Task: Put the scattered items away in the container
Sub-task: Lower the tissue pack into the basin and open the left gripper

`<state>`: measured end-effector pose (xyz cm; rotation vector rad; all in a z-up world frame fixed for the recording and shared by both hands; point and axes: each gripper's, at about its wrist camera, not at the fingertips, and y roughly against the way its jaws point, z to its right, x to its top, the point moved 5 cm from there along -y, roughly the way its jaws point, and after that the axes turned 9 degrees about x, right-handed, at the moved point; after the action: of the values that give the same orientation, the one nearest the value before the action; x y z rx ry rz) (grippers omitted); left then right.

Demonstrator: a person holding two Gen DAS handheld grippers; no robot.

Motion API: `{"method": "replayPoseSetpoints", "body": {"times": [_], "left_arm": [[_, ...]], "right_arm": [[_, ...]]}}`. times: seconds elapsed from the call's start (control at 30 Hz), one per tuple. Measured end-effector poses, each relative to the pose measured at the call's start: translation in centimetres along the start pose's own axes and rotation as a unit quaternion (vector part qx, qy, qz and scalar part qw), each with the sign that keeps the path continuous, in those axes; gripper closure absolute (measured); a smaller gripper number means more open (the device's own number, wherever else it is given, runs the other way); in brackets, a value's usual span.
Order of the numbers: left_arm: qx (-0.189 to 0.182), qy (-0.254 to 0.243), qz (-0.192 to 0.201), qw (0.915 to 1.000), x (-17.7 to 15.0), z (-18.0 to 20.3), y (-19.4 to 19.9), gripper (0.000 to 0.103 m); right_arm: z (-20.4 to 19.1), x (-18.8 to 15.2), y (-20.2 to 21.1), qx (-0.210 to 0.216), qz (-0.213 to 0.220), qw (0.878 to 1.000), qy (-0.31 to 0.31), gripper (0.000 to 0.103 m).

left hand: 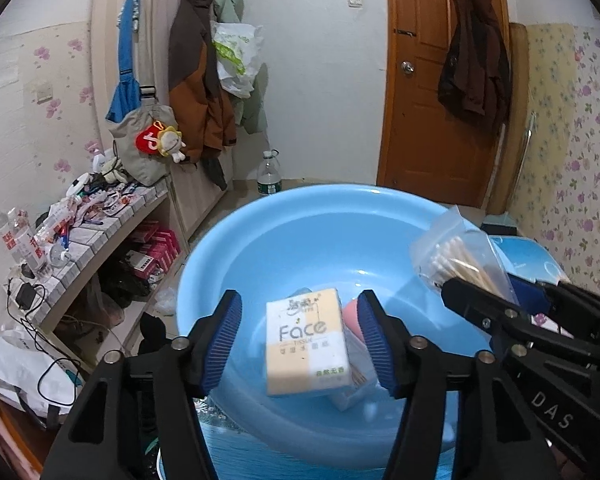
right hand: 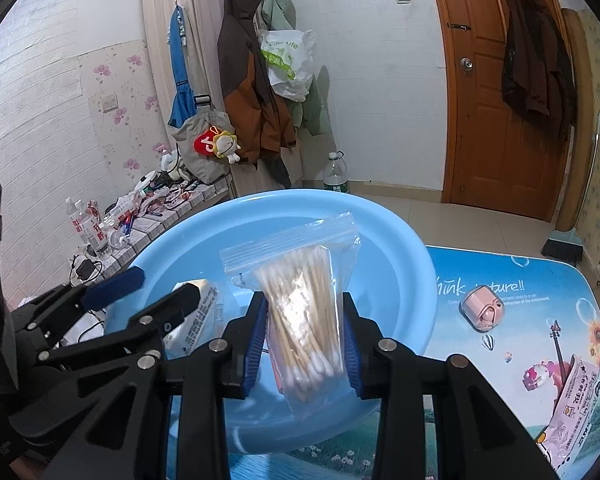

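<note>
Two grippers over round glossy blue plastic basin (right hand: pixel 400 264): right gripper (right hand: pixel 305 344) pinches crinkly clear zip bag of cotton swabs (right hand: pixel 304 300); left gripper (left hand: pixel 300 340) jaws spread above boxy tissue pack (left hand: pixel 306 344).

basin (right hand: pixel 404 264) light blue | tissue pack (left hand: pixel 306 342) white-and-cream | table (right hand: pixel 540 280) blue, printed landscape | case (right hand: pixel 482 312) pink

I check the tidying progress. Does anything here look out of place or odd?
Nothing is spilled or damaged. Two items lie outside the blue basin: a pink round case and a pink packet, both on the table.
</note>
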<state>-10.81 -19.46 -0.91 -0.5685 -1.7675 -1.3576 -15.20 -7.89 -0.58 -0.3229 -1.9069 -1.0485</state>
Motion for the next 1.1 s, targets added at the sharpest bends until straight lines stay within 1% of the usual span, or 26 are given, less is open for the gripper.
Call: {"method": "replayPoseSetpoints", "body": {"times": [0.1, 0.17, 0.23, 0.43, 0.53, 0.7, 0.93, 1.1], "left_arm": [[0.003, 0.003, 0.001, 1.0, 0.1, -0.3, 0.1, 0.039], [0.008, 0.005, 0.0, 1.0, 0.1, -0.6, 0.0, 0.032], [0.011, 0.009, 0.001, 0.9999, 0.2, -0.8, 0.1, 0.029], [0.015, 0.006, 0.007, 0.9998, 0.3, -0.9, 0.2, 0.028], [0.018, 0.008, 0.007, 0.9998, 0.3, -1.2, 0.1, 0.025], [0.032, 0.025, 0.008, 0.9992, 0.3, -2.5, 0.0, 0.024], [0.05, 0.045, 0.009, 0.9977, 0.7, -5.2, -0.1, 0.024], [0.053, 0.051, 0.006, 0.9973, 0.5, -5.9, -0.3, 0.024]], "right_arm": [[0.0, 0.0, 0.0, 0.0, 0.001, 1.0, 0.0, 0.067], [0.0, 0.0, 0.0, -0.001, 0.001, 1.0, 0.001, 0.067], [0.1, 0.0, 0.0, -0.001, 0.001, 1.0, -0.001, 0.067], [0.1, -0.1, -0.1, -0.001, 0.002, 1.0, -0.002, 0.067], [0.2, -0.1, -0.1, -0.002, 0.001, 1.0, -0.001, 0.067], [0.3, -0.2, -0.2, -0.007, -0.004, 1.0, 0.001, 0.067], [0.2, -0.3, -1.2, -0.015, -0.028, 0.999, 0.016, 0.067], [0.0, -0.3, -2.2, -0.021, -0.05, 0.998, 0.028, 0.067]]}}
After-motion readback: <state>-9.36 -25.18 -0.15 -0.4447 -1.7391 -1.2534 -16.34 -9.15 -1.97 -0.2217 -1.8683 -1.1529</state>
